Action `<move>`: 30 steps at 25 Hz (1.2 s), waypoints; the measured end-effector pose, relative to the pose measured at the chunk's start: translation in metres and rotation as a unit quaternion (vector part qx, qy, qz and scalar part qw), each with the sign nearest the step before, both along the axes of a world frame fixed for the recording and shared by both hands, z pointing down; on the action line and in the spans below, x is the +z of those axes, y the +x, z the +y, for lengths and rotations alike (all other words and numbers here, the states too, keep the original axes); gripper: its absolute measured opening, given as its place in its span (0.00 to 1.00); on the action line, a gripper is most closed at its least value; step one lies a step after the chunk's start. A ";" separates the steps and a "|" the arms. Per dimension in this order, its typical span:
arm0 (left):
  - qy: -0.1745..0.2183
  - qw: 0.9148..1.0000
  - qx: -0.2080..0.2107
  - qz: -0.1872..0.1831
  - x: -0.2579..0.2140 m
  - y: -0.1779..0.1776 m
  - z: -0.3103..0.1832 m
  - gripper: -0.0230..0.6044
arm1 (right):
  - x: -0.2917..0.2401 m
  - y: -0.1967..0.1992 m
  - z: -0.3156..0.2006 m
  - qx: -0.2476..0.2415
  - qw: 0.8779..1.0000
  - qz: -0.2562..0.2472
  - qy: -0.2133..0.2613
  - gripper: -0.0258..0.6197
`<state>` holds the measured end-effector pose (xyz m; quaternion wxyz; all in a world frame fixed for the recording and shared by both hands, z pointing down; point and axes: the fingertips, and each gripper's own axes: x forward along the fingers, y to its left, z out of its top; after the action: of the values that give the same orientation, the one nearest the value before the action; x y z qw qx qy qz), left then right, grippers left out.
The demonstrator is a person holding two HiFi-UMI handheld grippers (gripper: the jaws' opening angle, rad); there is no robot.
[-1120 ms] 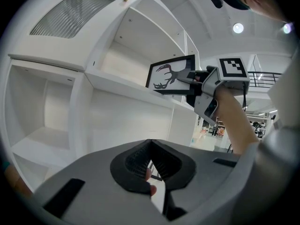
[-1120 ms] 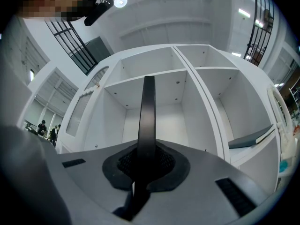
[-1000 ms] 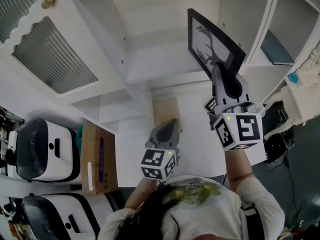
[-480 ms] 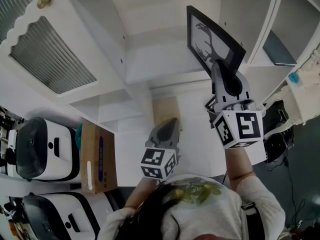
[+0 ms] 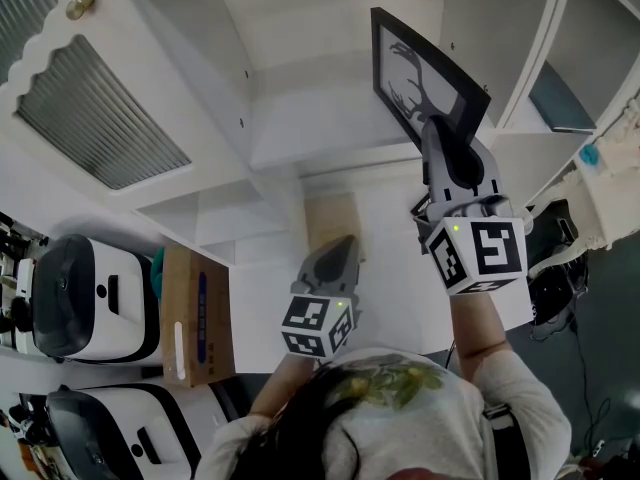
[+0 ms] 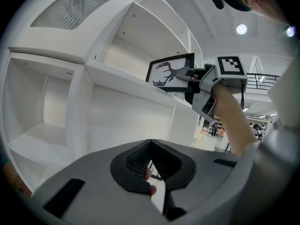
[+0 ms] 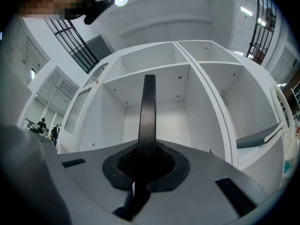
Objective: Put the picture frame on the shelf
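A black picture frame [image 5: 420, 78] with a deer silhouette is held up in front of the white shelf unit [image 5: 300, 128]. My right gripper [image 5: 445, 153] is shut on its lower edge. In the right gripper view the frame [image 7: 147, 116] shows edge-on, rising between the jaws toward an open shelf bay [image 7: 154, 107]. In the left gripper view the frame [image 6: 169, 73] hangs just above a shelf board [image 6: 126, 83], with the right gripper [image 6: 190, 76] behind it. My left gripper [image 5: 338, 253] hangs lower, jaws closed together with nothing between them.
A tan board [image 5: 333, 223] lies on the white surface below the shelves. A cardboard box [image 5: 195, 313] and white headsets [image 5: 90, 298] sit at the left. A slatted cabinet door [image 5: 95, 108] is upper left. A grey item [image 7: 258, 137] lies in the right bay.
The right gripper and frame have crept slightly up and toward the shelf. The left gripper has stayed where it was.
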<state>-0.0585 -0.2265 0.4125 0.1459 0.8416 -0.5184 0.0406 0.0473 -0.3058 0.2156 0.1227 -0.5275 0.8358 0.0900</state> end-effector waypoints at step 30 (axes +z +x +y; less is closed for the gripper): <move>-0.008 1.000 -0.005 0.002 0.008 -0.002 -0.012 0.07 | 0.001 -0.010 -0.027 -0.007 1.000 0.008 -0.006 0.09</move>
<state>-0.0603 -0.2384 0.4202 0.1541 0.8379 -0.5218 0.0426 0.0378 -0.3328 0.2162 0.1134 -0.5215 0.8410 0.0890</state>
